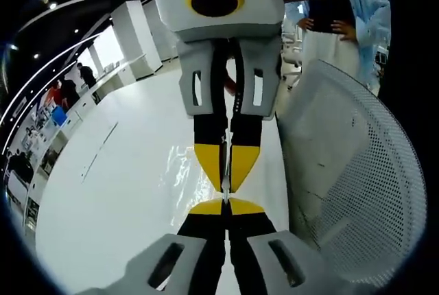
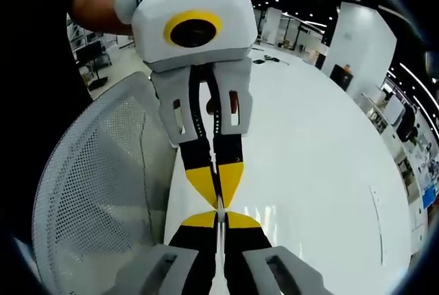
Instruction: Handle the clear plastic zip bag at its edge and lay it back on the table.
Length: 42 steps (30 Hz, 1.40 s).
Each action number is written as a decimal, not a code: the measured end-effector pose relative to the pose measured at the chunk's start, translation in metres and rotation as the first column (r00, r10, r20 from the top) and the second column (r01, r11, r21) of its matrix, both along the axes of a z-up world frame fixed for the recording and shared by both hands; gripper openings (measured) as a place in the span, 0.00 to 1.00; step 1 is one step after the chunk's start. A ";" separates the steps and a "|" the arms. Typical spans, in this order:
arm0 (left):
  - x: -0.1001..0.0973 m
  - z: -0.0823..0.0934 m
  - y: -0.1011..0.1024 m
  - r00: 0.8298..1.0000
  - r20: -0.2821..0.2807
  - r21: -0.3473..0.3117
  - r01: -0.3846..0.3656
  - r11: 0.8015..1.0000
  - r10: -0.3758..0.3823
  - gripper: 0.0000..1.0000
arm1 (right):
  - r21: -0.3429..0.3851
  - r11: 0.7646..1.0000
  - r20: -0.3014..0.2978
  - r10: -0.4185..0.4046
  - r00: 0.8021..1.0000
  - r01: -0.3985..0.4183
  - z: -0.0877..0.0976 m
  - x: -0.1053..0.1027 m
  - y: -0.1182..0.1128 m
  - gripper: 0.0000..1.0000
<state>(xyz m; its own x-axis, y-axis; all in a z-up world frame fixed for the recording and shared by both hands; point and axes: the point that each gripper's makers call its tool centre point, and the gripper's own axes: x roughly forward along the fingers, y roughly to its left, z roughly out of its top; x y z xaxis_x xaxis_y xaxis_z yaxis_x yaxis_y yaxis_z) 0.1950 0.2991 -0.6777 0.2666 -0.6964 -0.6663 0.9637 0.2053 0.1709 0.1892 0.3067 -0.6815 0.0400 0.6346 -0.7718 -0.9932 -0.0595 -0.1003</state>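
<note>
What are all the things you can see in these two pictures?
Zip bag: one, clear, against the white table, its edge pinched between both tools' tips.
Table: one, white, long, under the bag.
Mesh chair back: one, white, beside the table edge.
Person: one, pale blue top, standing behind the chair.
People: a few, far off across the room; too small to describe.
Left tool: grey, black, yellow tips, closed on the bag edge.
Right tool: same colours, closed, tip to tip with the left tool.
</note>
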 end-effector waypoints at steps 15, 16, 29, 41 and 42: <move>0.002 -0.001 0.002 1.000 -0.019 0.004 -0.003 1.000 0.003 0.00 | -0.019 1.000 -0.008 -0.007 1.000 0.007 -0.002 0.000 -0.005 0.00; 0.001 -0.002 0.002 1.000 -0.022 0.005 -0.003 1.000 0.003 0.00 | -0.020 1.000 -0.008 -0.007 1.000 0.007 -0.002 0.000 -0.005 0.00; -0.002 -0.002 0.001 0.999 -0.035 -0.003 -0.011 1.000 0.010 0.00 | -0.030 0.999 -0.013 -0.018 1.000 0.017 -0.003 0.000 -0.007 0.00; -0.001 -0.007 -0.006 0.999 -0.040 -0.008 -0.001 1.000 0.001 0.02 | -0.021 1.000 -0.018 -0.023 1.000 0.022 -0.003 -0.003 -0.007 0.00; -0.001 -0.007 -0.006 0.999 -0.039 -0.007 -0.002 1.000 0.002 0.02 | -0.022 0.999 -0.019 -0.024 1.000 0.023 -0.003 -0.003 -0.007 0.00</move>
<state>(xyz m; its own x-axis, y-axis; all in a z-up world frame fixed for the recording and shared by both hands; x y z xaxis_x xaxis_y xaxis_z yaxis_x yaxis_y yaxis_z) 0.1943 0.2929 -0.6847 0.2418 -0.7006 -0.6713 0.9691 0.2086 0.1313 0.1860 0.2996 -0.6848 0.0396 0.6171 -0.7859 -0.9961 -0.0381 -0.0801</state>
